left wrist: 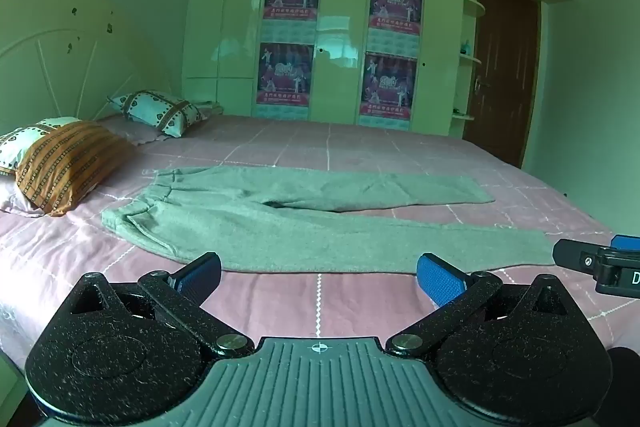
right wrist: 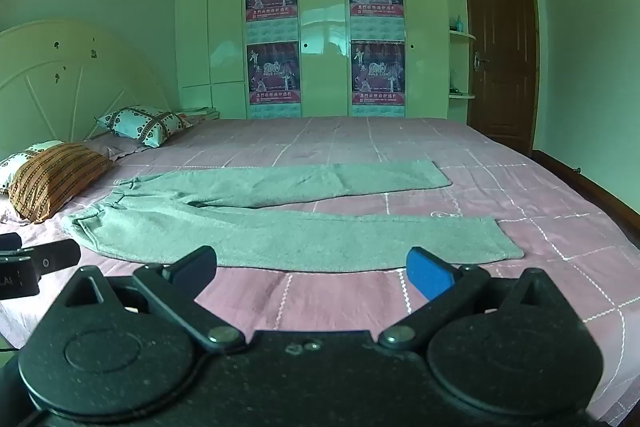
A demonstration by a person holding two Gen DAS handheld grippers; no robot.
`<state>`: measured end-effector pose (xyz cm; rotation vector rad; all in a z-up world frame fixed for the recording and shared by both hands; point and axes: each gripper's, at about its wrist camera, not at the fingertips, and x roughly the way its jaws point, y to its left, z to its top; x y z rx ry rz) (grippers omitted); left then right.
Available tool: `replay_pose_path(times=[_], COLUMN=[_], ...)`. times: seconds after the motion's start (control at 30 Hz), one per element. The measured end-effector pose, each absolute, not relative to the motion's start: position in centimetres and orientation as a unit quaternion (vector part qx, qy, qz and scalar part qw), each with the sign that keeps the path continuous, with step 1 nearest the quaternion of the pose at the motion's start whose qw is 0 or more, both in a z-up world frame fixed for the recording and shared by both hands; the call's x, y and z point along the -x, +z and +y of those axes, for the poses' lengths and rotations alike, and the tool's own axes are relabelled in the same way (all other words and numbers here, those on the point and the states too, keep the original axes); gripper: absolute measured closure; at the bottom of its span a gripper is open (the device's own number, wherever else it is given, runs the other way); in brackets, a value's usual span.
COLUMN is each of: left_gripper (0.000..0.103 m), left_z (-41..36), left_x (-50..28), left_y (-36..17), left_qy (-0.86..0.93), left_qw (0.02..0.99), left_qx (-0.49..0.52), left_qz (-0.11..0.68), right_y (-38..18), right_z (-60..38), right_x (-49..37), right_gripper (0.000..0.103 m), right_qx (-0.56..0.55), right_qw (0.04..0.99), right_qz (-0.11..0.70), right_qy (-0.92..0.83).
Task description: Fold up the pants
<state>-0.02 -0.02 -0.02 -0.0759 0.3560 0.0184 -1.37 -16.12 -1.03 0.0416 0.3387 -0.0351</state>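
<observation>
jaws wide on both sides, holding nothing — the left gripper (left wrist: 319, 277) and the right gripper (right wrist: 311, 269) hover over the near edge of the bed (right wrist: 540, 187), short of the cloth; the grey sweatpants (left wrist: 304, 227) lie flat and unfolded on the pink checked bedspread (left wrist: 360, 147), waistband toward the pillows, legs spread in a narrow v toward the right; an orange patterned pillow (left wrist: 68, 163) sits near the waistband — apart from it; a white wardrobe (right wrist: 320, 27) with posters stands behind.
</observation>
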Motion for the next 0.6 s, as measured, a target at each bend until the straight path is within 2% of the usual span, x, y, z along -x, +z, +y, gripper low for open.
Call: replay_pose_path(times=[0.6], left_gripper=[0.000], left_z=[-0.50], left_x=[0.04], left_y=[0.01], left_qy=[0.008], left_qw=[0.982], left_qx=[0.034], left_qz=[0.183], right_y=[-1.18], right_z=[-15.67], right_x=[1.18], right_gripper=[0.007], right_qx=[-0.016], right_qw=[0.986], right_qz=[0.165], right_qy=[-0.022])
